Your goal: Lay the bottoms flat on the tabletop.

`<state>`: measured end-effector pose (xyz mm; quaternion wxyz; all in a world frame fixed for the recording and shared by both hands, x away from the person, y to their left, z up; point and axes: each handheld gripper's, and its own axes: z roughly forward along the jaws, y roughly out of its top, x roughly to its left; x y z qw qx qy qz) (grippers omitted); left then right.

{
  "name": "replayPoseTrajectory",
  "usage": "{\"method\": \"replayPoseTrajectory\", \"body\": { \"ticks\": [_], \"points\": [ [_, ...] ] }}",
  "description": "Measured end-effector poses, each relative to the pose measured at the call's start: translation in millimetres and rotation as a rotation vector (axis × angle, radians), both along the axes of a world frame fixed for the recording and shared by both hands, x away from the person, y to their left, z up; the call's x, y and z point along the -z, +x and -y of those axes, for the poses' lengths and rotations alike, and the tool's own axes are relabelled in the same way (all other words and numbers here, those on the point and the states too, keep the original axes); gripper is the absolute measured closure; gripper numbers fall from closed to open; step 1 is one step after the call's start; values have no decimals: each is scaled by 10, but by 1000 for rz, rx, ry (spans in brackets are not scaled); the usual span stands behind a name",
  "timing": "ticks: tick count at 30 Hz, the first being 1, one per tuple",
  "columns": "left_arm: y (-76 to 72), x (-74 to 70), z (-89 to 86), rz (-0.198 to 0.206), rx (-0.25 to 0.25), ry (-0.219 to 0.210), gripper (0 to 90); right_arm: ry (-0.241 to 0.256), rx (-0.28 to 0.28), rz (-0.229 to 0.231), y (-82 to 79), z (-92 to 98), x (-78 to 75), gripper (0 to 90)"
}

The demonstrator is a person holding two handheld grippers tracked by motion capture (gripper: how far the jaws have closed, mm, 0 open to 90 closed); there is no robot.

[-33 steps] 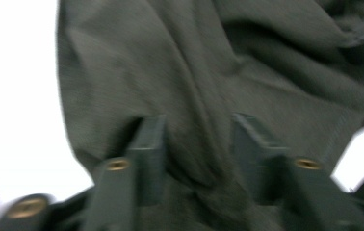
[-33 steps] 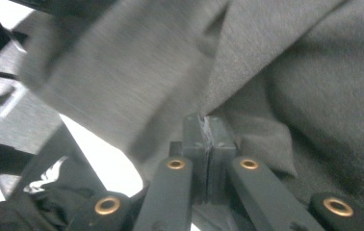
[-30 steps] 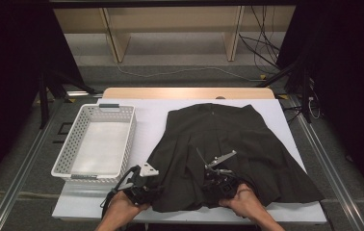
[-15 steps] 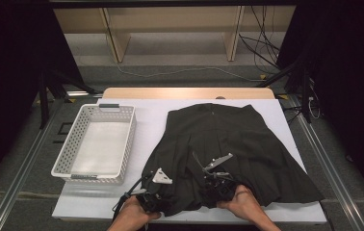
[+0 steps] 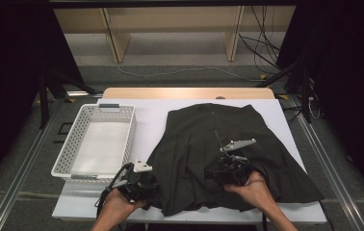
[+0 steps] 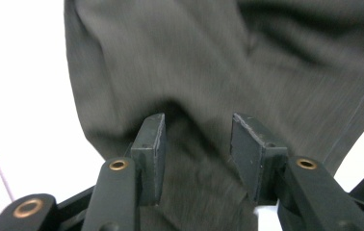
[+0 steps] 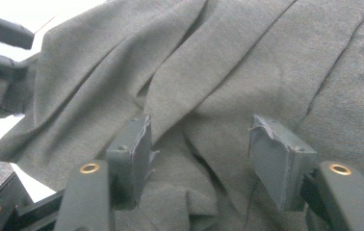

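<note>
A dark grey pleated skirt lies spread on the white table, waist toward the far side, hem toward the person. My left gripper rests at the skirt's near left hem; in the left gripper view it is open, with a fold of the skirt bunched between the pads. My right gripper sits on the skirt near the hem's middle. In the right gripper view it is open over wrinkled skirt cloth.
A white perforated basket stands empty on the table's left side, close to my left gripper. A wooden strip borders the table's far edge. Wooden shelving and cables lie beyond. Metal rails run along both sides of the table.
My left gripper has moved right onto the skirt's near left hem. The right gripper has held almost still on the skirt, and the cloth near the hem has bunched slightly.
</note>
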<state>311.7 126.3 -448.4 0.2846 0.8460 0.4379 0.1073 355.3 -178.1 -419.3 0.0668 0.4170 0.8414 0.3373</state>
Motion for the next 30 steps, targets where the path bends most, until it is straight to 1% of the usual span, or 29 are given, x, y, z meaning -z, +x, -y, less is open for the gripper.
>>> {"method": "replayPoseTrajectory", "body": {
  "ticks": [1,3,6,7,8,9,10,13,14,15,16,18,21,22,24,25,26,27,28,29,30],
  "points": [
    [-5,20,-8,-1,-9,16,575,-1,-2,1,0,-1,4,420],
    [-20,47,-35,-4,-8,37,622,-3,-7,-4,-5,-9,9,420],
    [-49,90,-77,-22,13,61,728,-9,-14,-5,-8,-29,20,420],
    [-57,98,-85,-28,14,72,774,-12,-16,-6,-9,-39,26,420],
    [-68,113,-104,-22,11,90,805,-15,-17,-7,-10,-45,29,420],
    [-66,121,-127,-24,3,100,852,-18,-21,-5,-10,-50,33,421],
    [-65,123,-152,-32,-3,100,876,-21,-22,-4,-11,-53,34,422],
    [-83,124,-219,-37,-4,106,881,-23,-21,-3,-8,-52,35,422],
    [-94,131,-227,-35,-4,99,882,-24,-19,-5,-4,-50,36,422],
    [-102,134,-225,-37,-6,99,882,-23,-17,-6,4,-48,38,422],
    [-111,137,-224,-37,2,110,883,-24,-16,-6,11,-45,39,422],
    [-124,141,-226,-40,6,105,882,-21,-9,-5,29,-42,34,421],
    [-136,127,-253,-45,-8,85,871,-16,-2,1,61,-39,15,420],
    [-142,122,-275,-47,-10,83,847,-15,1,3,69,-40,13,420],
    [-167,108,-303,-37,-11,76,826,-11,5,3,86,-59,10,419],
    [-179,98,-309,-24,-16,71,797,-14,1,4,92,-71,11,415],
    [-186,87,-306,-1,-34,65,736,-15,6,5,97,-87,9,409],
    [-184,76,-306,16,-50,61,656,-13,7,6,104,-99,7,405],
    [-169,60,-310,28,-69,36,612,-10,7,10,111,-109,5,405],
    [-154,52,-310,25,-86,11,578,-9,7,20,120,-126,-1,407],
    [-139,46,-308,23,-102,-1,542,-9,10,23,127,-140,-6,407]
  ]
}}
